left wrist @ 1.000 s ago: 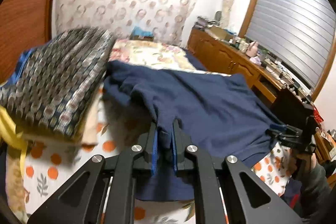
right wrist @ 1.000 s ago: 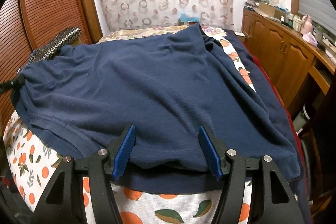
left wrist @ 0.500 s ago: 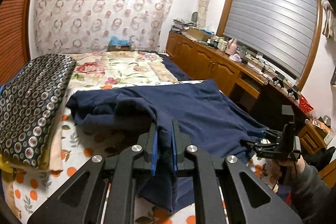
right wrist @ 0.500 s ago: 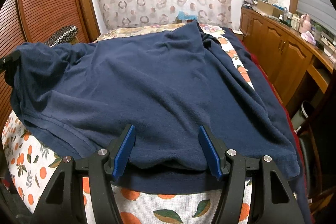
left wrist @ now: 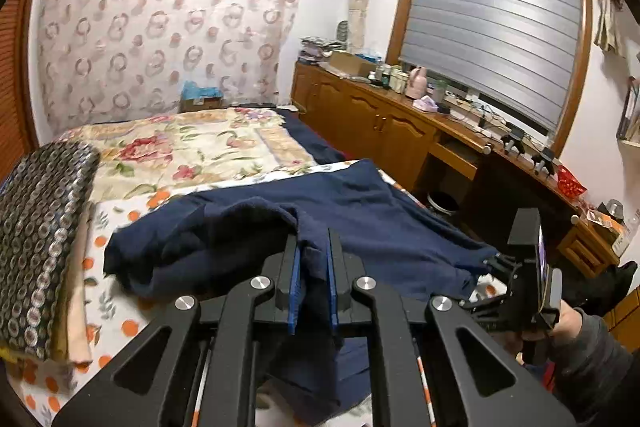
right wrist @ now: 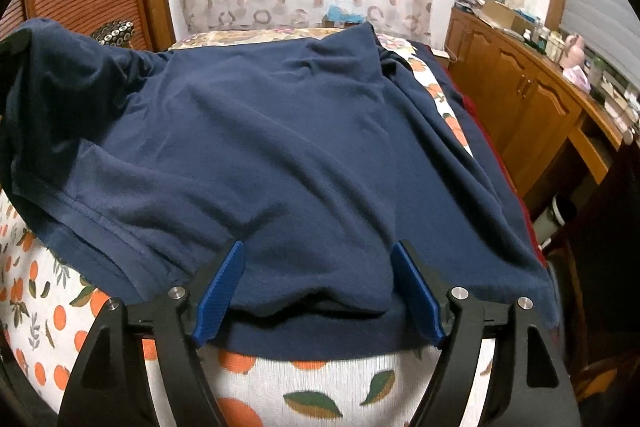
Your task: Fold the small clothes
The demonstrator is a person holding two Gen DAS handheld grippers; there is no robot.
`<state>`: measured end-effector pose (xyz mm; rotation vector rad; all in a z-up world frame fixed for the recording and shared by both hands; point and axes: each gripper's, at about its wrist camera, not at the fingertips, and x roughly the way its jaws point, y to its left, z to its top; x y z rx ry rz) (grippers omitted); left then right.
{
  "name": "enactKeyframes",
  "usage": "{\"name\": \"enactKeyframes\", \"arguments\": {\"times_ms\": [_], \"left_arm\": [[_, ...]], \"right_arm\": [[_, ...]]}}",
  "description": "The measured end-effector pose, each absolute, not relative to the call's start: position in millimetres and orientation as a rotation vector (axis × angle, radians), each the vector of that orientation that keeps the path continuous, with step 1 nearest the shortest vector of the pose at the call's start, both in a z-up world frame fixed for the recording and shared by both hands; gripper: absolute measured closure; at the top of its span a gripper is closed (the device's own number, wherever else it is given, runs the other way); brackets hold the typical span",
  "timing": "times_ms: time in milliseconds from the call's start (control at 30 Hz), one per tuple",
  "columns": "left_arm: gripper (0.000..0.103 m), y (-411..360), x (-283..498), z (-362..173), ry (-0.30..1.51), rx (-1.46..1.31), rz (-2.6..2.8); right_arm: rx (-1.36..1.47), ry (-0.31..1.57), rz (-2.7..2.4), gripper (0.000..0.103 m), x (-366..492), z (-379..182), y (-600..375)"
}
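Note:
A navy blue garment (left wrist: 380,227) lies spread over the bed, and it fills the right wrist view (right wrist: 280,147). My left gripper (left wrist: 314,243) is shut on its left corner and holds that corner lifted off the sheet, so the cloth drapes in a loose fold. That raised corner shows at the far left of the right wrist view (right wrist: 48,67). My right gripper (right wrist: 319,247) is at the near hem with its jaws opening. A bulge of the hem lies between the blue pads (right wrist: 220,287). A hand in a grey sleeve (left wrist: 580,339) holds the right gripper (left wrist: 490,263).
A stack of folded cloth with a patterned top (left wrist: 40,227) sits on the left of the bed. The orange-print sheet (right wrist: 320,387) and a floral blanket (left wrist: 192,147) cover the bed. Wooden cabinets (left wrist: 380,123) line the right side, and a bin (left wrist: 442,201) stands below them.
My left gripper has carried the garment's corner up and over toward the right, away from the folded stack. The right gripper has stayed put and its jaws stand wider.

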<state>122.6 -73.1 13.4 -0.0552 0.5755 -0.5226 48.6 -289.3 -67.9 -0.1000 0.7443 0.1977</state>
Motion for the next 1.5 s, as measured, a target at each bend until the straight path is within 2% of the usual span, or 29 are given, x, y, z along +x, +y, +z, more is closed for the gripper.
{"name": "enactKeyframes", "arguments": {"times_ms": [667, 733, 767, 800, 933, 967, 1000, 1500], "left_arm": [[0.091, -211, 143, 50, 0.575, 0.083, -0.747], [0.087, -217, 147, 41, 0.615, 0.107, -0.756], [0.082, -216, 149, 37, 0.627, 0.101, -0.772], [0.068, -215, 150, 34, 0.636, 0.094, -0.783], [0.043, -196, 156, 33, 0.638, 0.063, -0.773], [0.032, -191, 158, 33, 0.637, 0.061, -0.761], [0.026, -181, 161, 34, 0.631, 0.060, -0.734], [0.025, -60, 188, 5, 0.643, 0.040, -0.452]], "right_arm": [[0.051, 0.563, 0.057, 0.025, -10, -33, -373], [0.054, 0.555, 0.063, 0.025, -14, -32, -375], [0.052, 0.552, 0.068, 0.025, -15, -32, -374], [0.045, 0.552, 0.071, 0.025, -17, -31, -375], [0.010, 0.563, 0.073, 0.025, 1, -31, -372], [0.006, 0.565, 0.078, 0.025, 6, -30, -370], [0.004, 0.565, 0.083, 0.025, 10, -28, -369], [-0.119, 0.571, 0.307, 0.025, 81, -9, -277]]}}
